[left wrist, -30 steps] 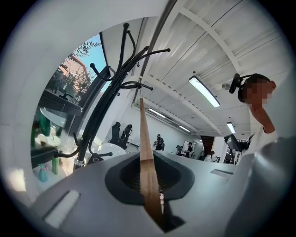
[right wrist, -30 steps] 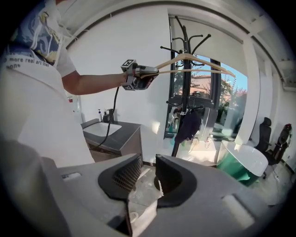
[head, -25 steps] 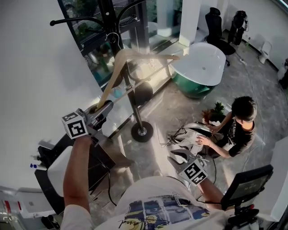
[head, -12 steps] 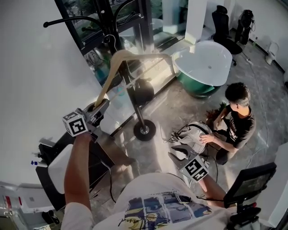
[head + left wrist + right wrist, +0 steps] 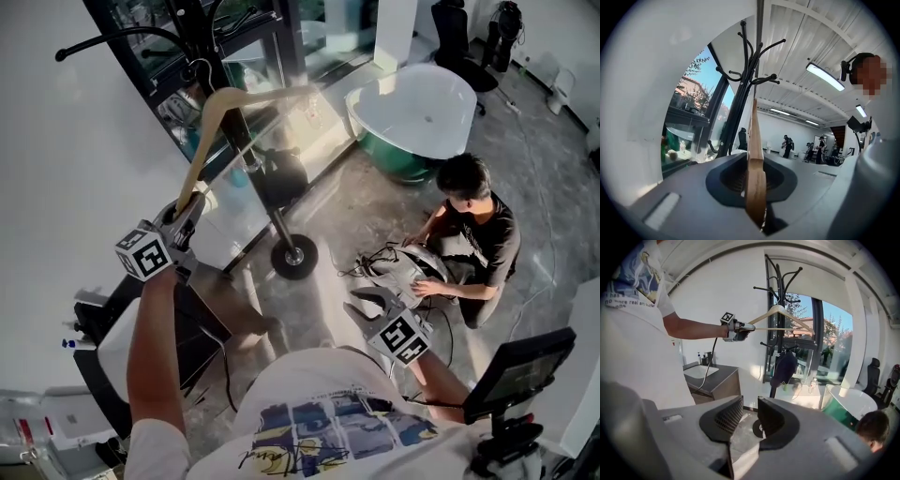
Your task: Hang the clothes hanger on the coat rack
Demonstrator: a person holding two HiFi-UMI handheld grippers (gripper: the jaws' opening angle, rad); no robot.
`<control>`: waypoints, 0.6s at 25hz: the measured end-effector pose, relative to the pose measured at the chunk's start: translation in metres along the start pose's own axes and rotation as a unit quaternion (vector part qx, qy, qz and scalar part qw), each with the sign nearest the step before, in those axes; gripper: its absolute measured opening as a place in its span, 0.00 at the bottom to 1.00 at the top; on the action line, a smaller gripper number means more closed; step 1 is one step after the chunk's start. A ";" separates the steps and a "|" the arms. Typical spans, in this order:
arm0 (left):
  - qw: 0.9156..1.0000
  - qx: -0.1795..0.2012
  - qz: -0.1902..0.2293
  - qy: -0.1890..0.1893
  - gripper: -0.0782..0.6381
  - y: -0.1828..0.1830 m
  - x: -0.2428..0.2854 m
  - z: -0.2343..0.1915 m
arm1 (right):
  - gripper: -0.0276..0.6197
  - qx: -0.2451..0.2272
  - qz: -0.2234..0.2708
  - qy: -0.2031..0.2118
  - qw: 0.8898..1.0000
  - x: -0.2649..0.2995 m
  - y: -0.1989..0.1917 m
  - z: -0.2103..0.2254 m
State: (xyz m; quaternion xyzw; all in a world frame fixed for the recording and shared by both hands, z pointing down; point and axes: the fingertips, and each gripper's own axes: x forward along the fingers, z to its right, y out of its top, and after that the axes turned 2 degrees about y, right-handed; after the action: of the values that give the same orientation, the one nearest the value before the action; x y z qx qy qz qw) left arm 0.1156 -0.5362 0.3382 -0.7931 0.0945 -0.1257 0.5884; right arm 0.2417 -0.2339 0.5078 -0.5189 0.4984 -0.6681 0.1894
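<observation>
The left gripper [image 5: 183,208] clamps one end of the wooden clothes hanger [image 5: 220,103], held out level so its hook reaches the coat rack [image 5: 279,225] arms, seemingly not yet seated, while the right gripper [image 5: 367,302] hangs low, jaws apart and empty.

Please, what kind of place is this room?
Probably a bright open workspace or showroom fitted out like a bathroom: a bathtub stands by tall windows, a sink sits in a dark cabinet, and office chairs stand beyond.
</observation>
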 end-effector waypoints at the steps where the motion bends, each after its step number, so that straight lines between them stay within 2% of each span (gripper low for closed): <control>1: 1.000 0.003 0.000 0.005 0.17 0.000 0.000 -0.001 | 0.19 0.001 -0.001 -0.001 1.000 -0.001 0.000 0.000; 5: 1.000 0.011 -0.004 0.025 0.17 -0.005 -0.002 -0.005 | 0.19 0.007 -0.005 -0.006 1.000 -0.006 -0.003 -0.004; 7: 0.999 0.015 -0.007 0.036 0.21 -0.008 -0.004 -0.008 | 0.19 0.008 -0.005 -0.007 1.000 -0.006 -0.004 -0.008; 15: 0.997 0.005 -0.027 0.070 0.27 -0.034 -0.039 -0.012 | 0.19 0.004 -0.009 -0.009 1.000 -0.010 0.003 -0.033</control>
State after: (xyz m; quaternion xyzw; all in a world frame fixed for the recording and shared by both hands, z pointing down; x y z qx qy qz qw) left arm 0.0747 -0.5259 0.3703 -0.7818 0.1136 -0.1971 0.5805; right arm 0.2158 -0.2119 0.5016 -0.5285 0.4895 -0.6672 0.1894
